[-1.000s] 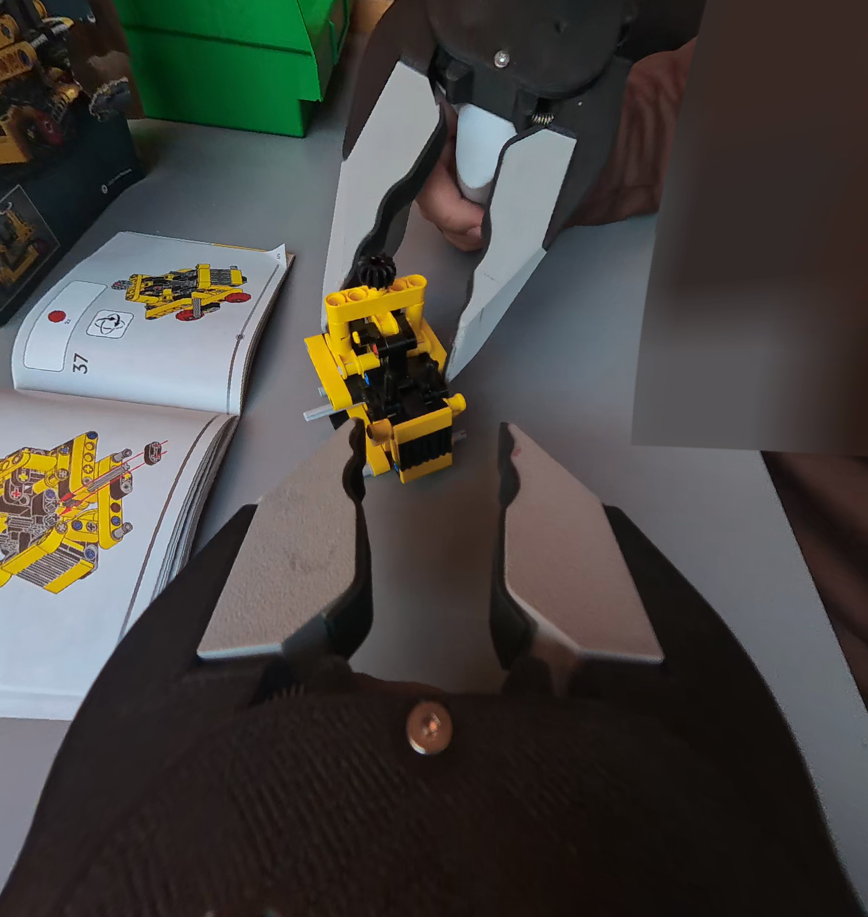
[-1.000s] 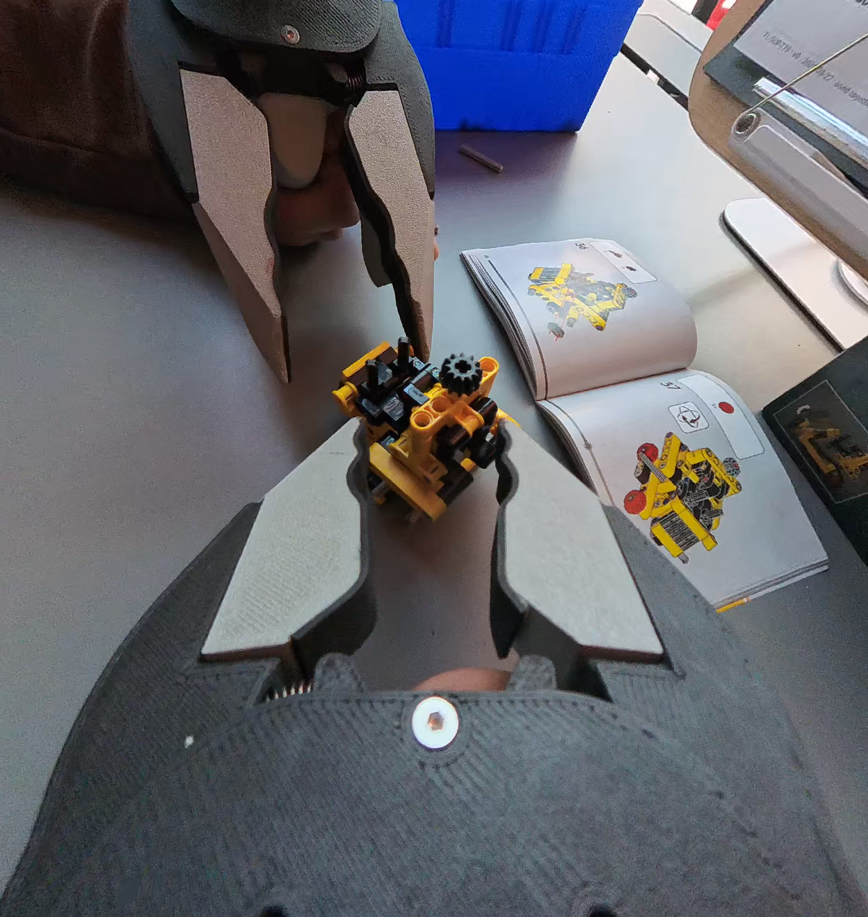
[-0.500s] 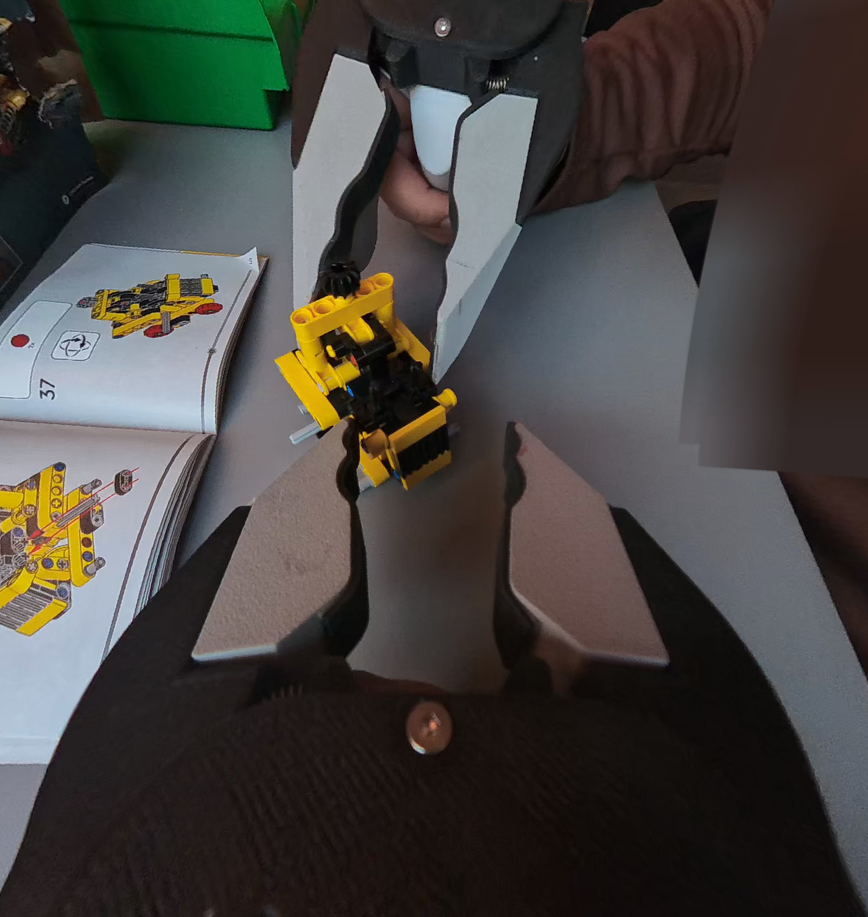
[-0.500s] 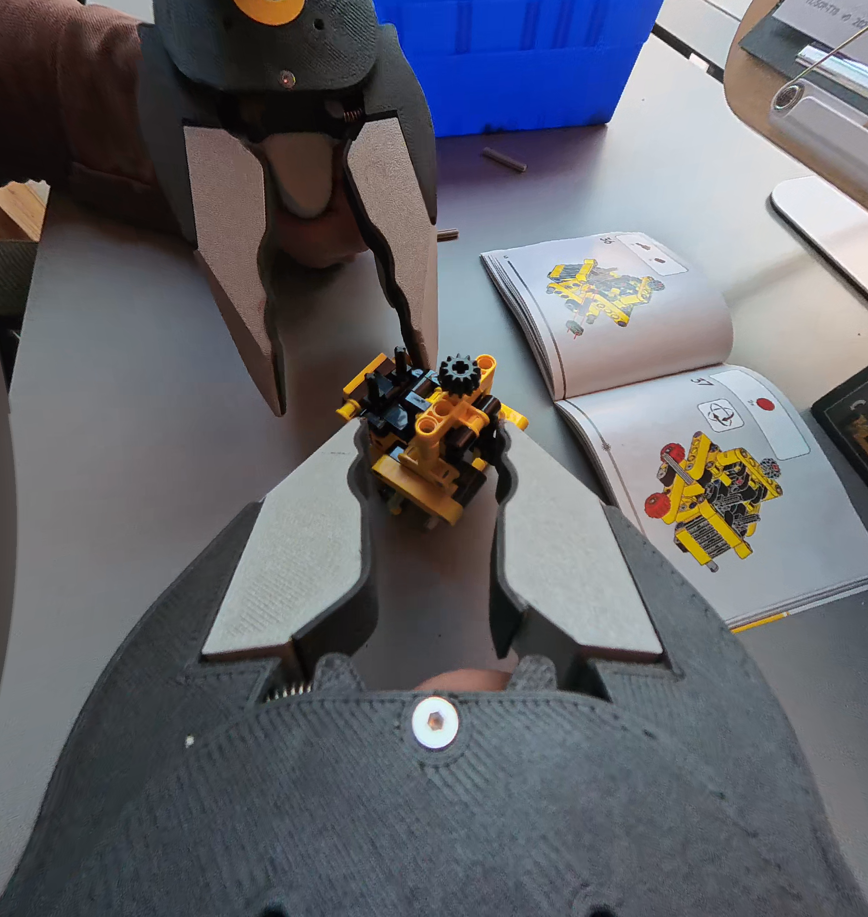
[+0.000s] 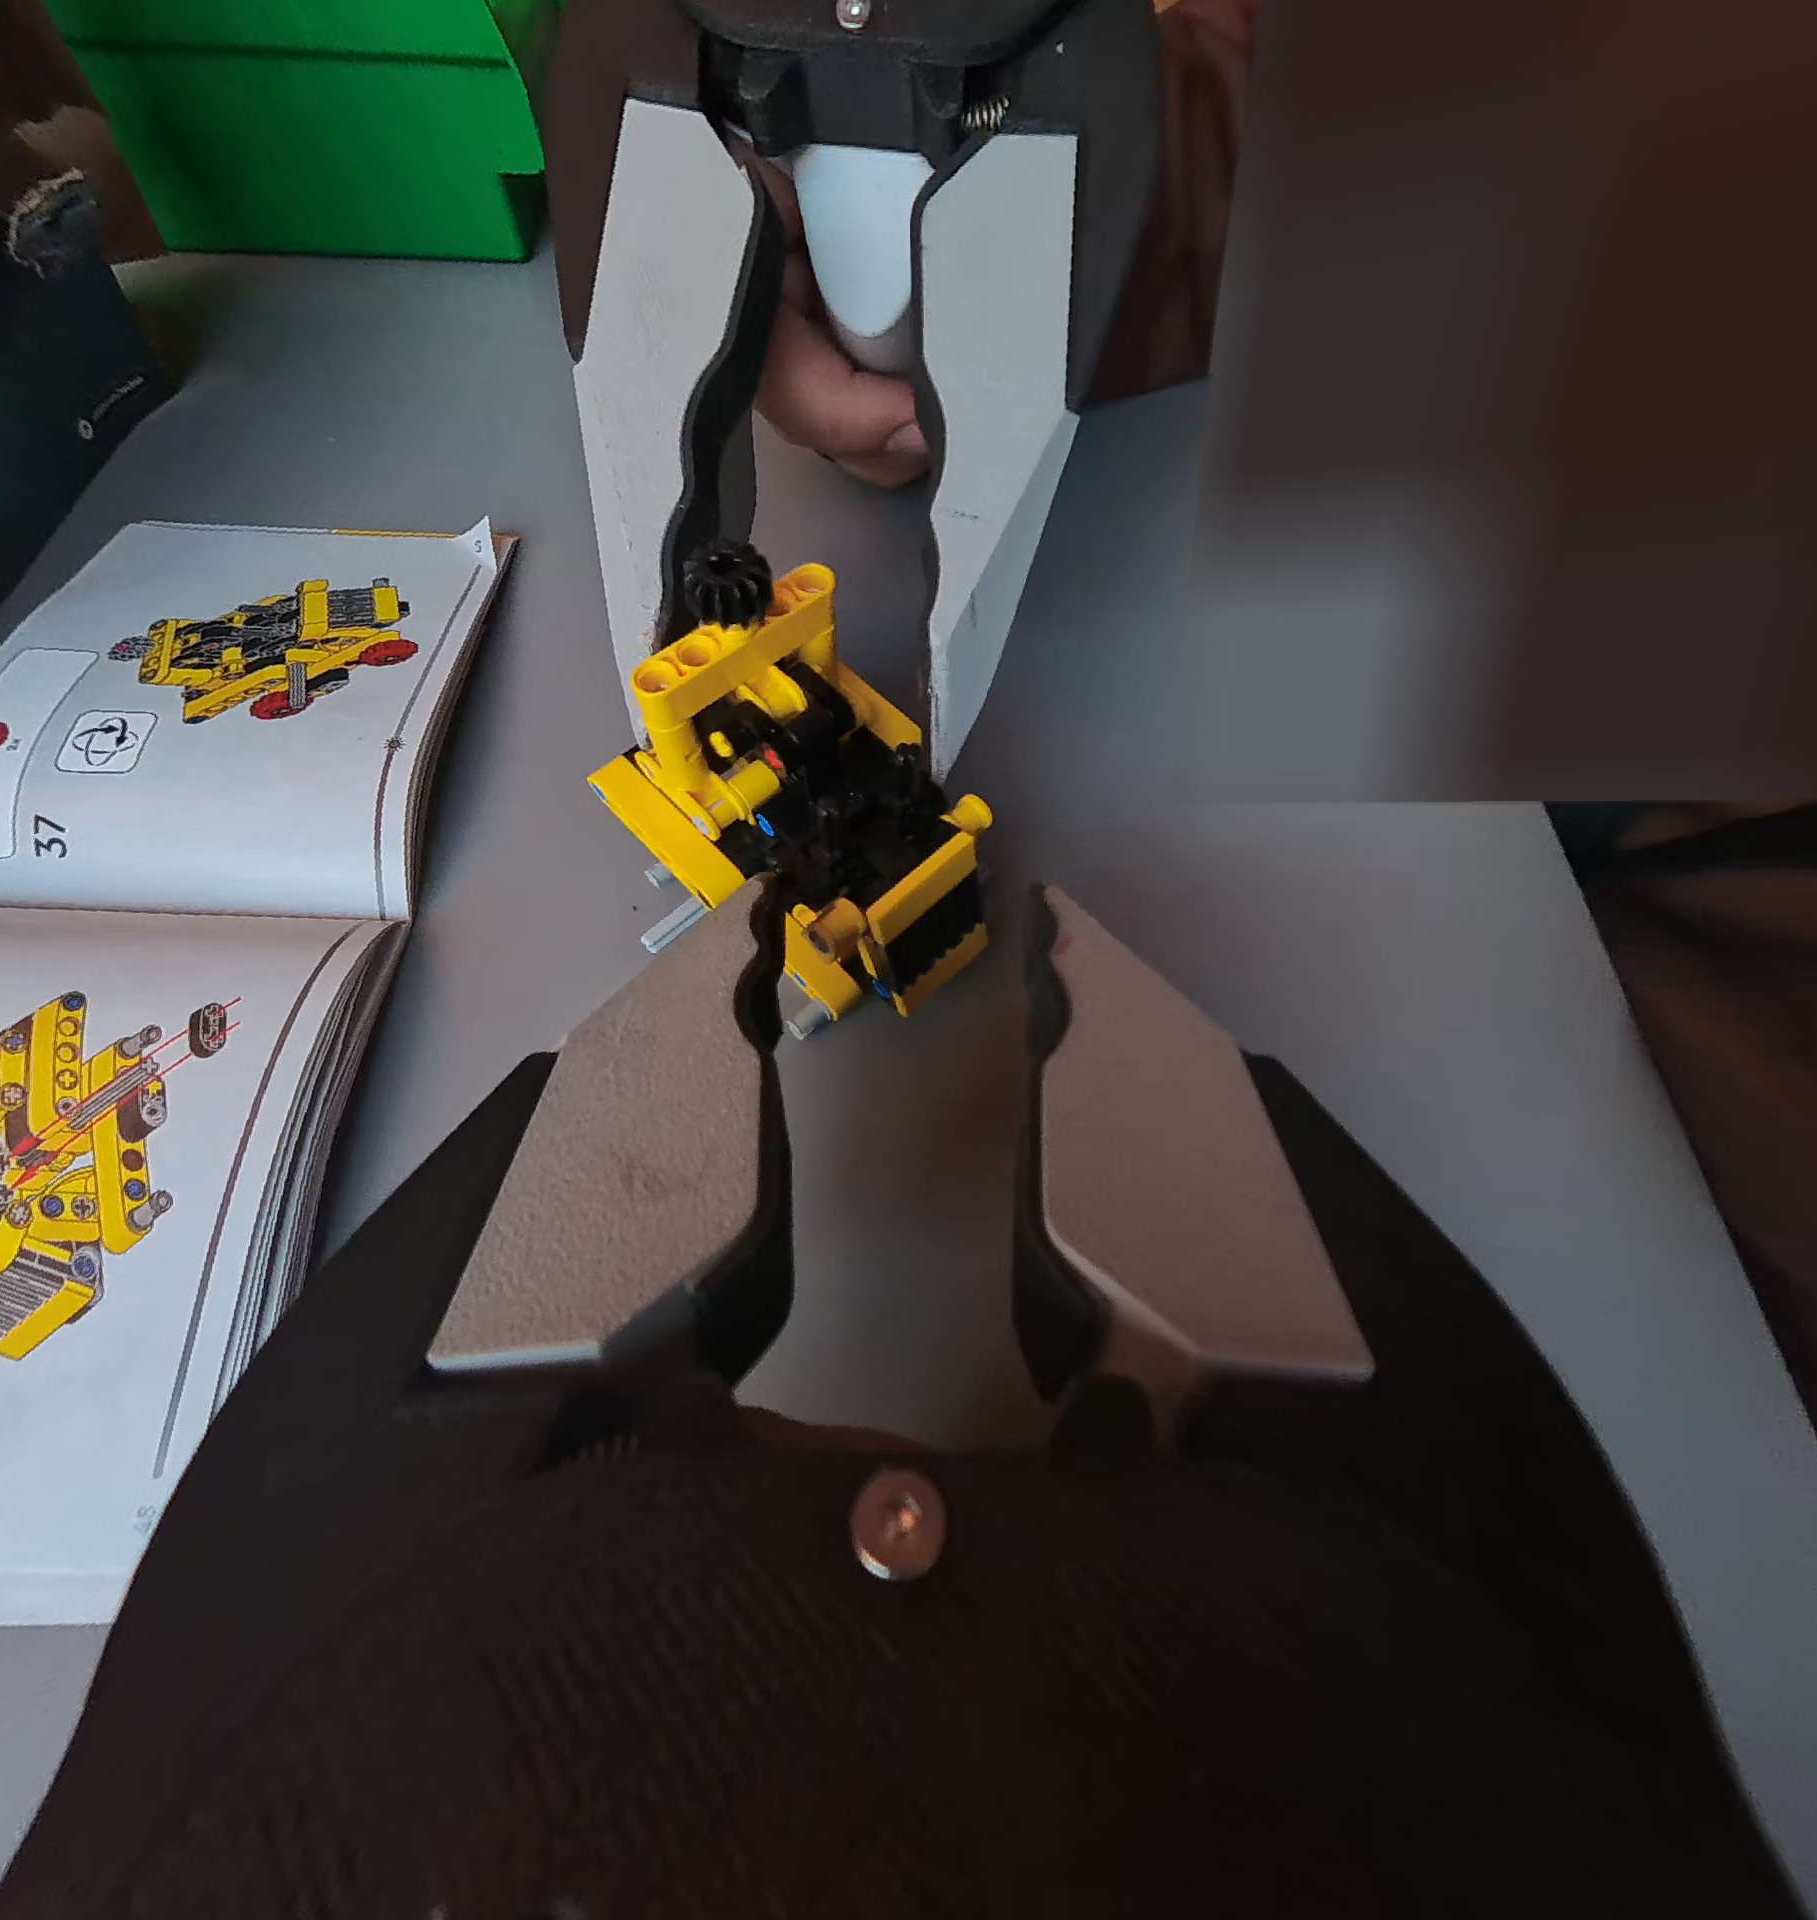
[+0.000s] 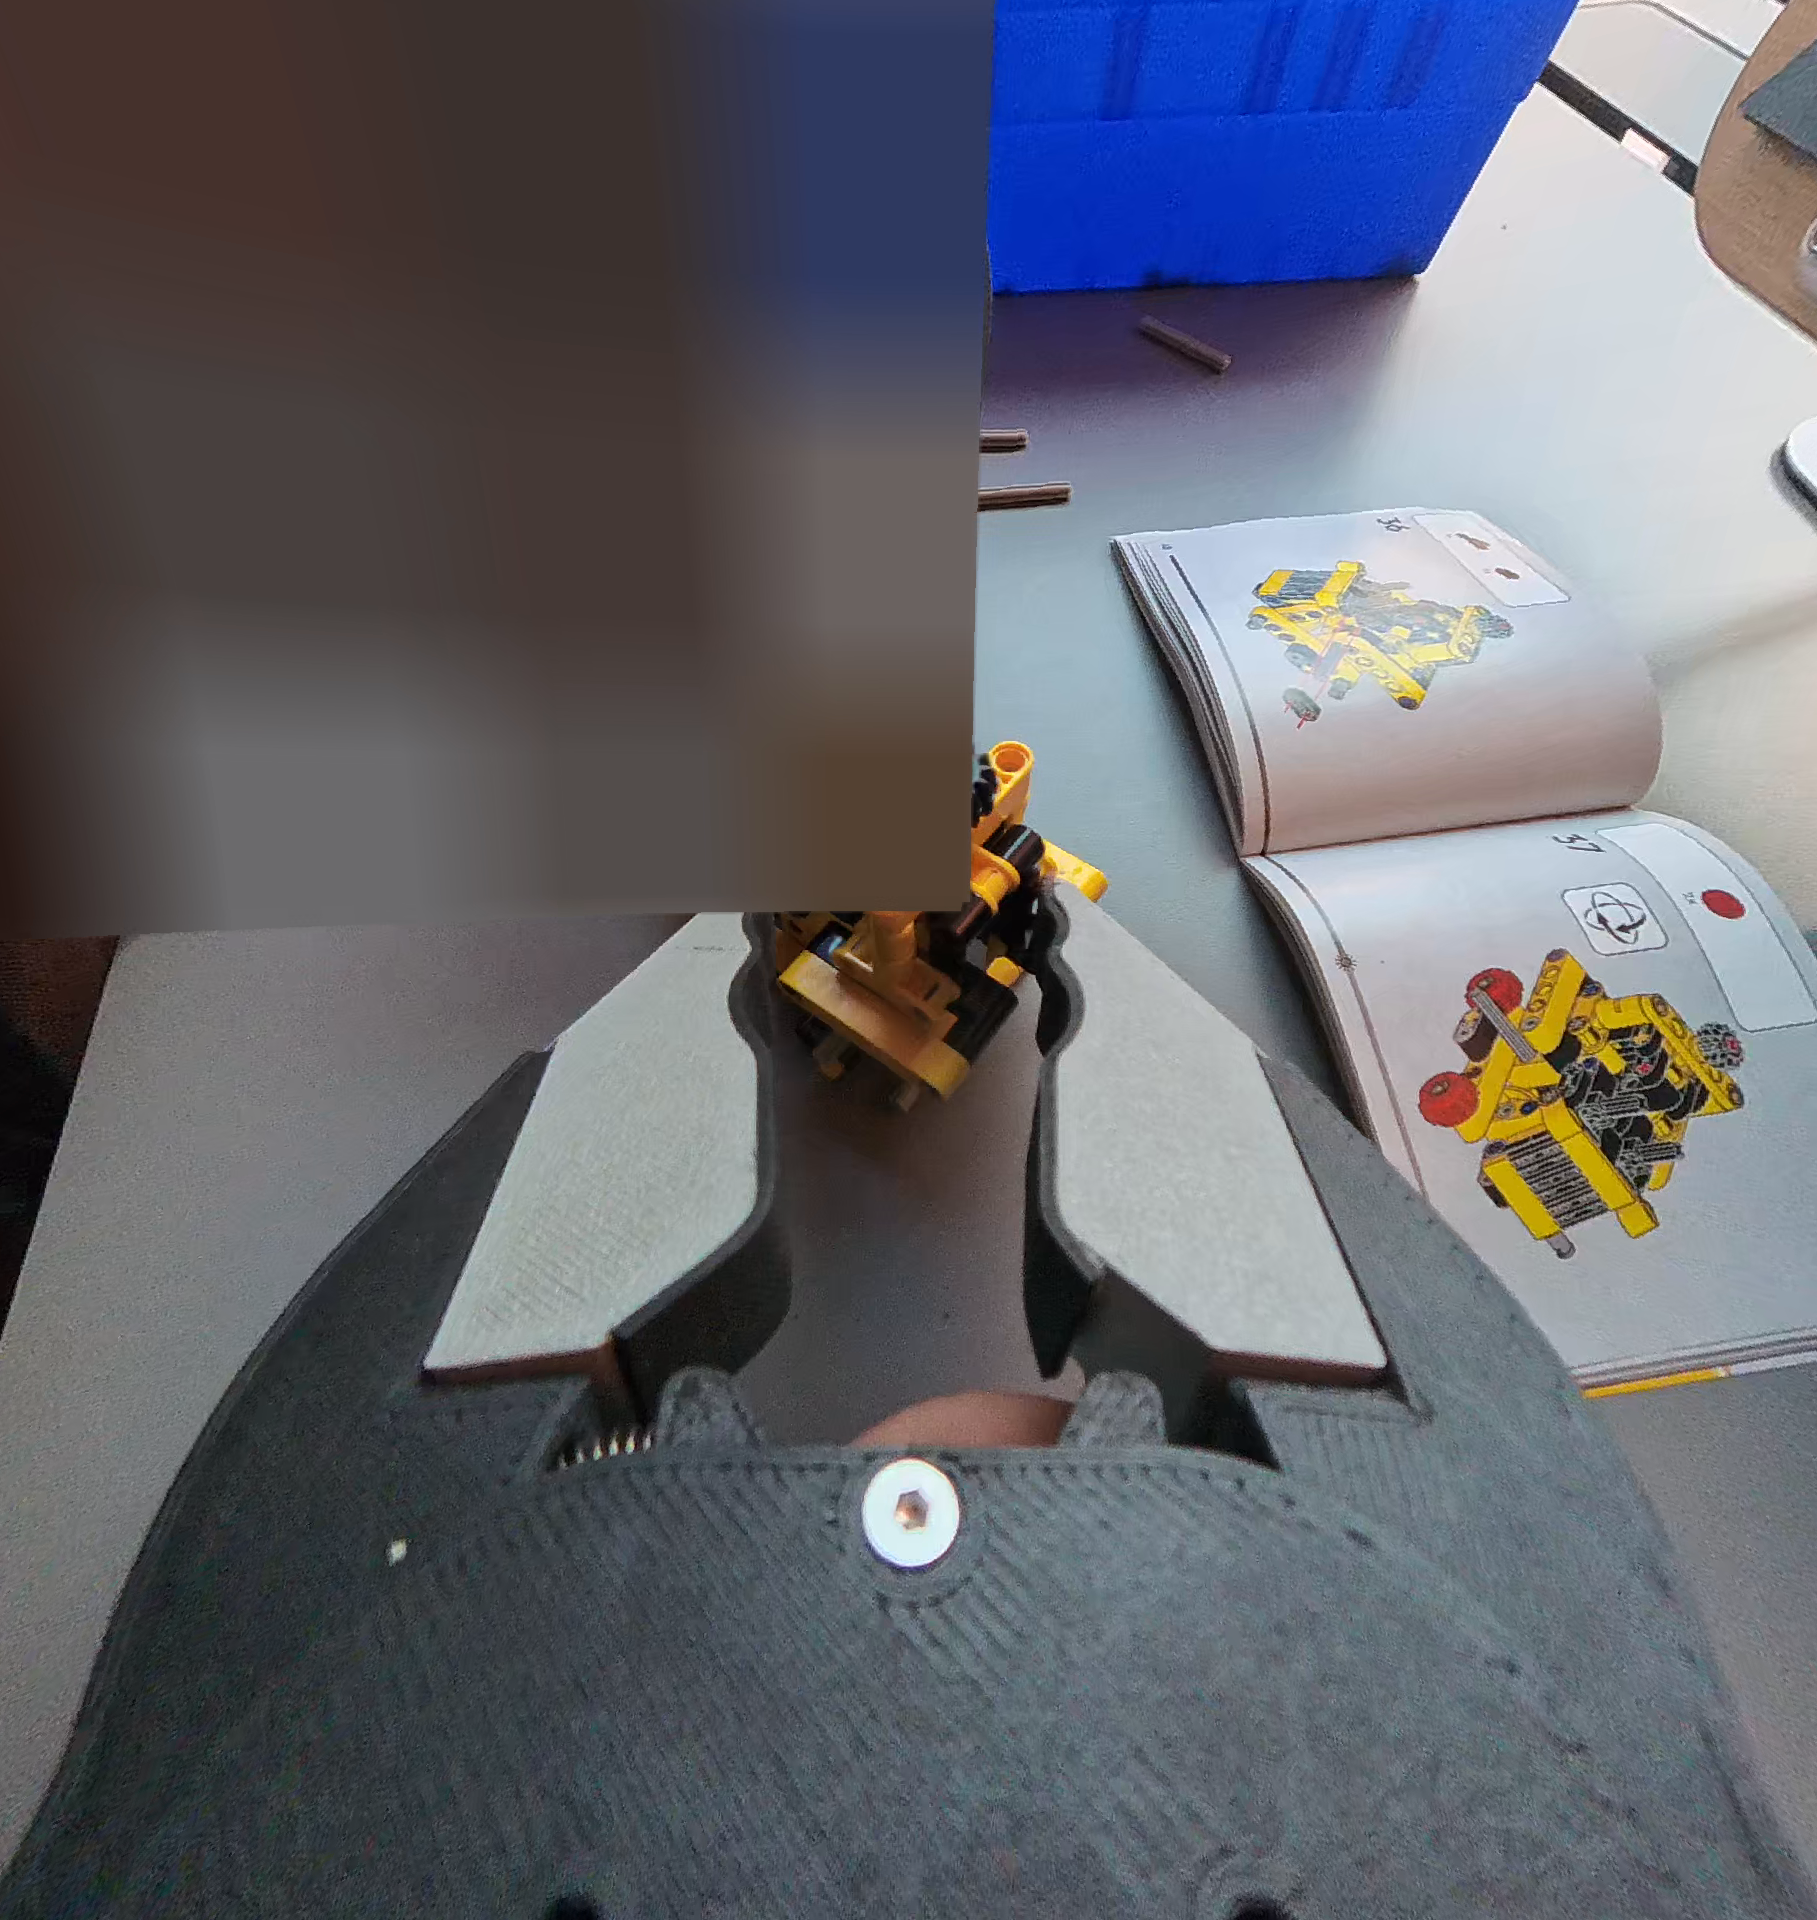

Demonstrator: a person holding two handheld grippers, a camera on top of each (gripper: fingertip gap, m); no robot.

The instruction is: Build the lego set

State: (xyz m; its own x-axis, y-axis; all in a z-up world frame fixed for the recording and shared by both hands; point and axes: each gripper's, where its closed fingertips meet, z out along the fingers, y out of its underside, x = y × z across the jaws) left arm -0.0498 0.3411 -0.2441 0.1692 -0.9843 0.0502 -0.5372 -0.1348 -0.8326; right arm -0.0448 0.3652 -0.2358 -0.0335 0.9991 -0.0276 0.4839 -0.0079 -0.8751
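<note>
Grey table (image 5: 1247, 935) with the yellow-and-black lego model (image 5: 795, 800) mid-surface, open instruction booklet (image 5: 208, 831) to its left, green bin (image 5: 291, 125) at the far left. My left gripper (image 5: 899, 935) is spread, its left tip touching the model's near end; my right gripper (image 6: 904, 951) straddles the far end with fingers apart, and I can't tell if it's pinching

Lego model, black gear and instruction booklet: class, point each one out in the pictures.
Lego model (image 5: 831, 821): left wrist view, on its black middle.
Black gear (image 5: 725, 588): left wrist view, on its toothed face atop the model.
Instruction booklet (image 6: 1486, 769): right wrist view, on the far page's blank lower part.
</note>
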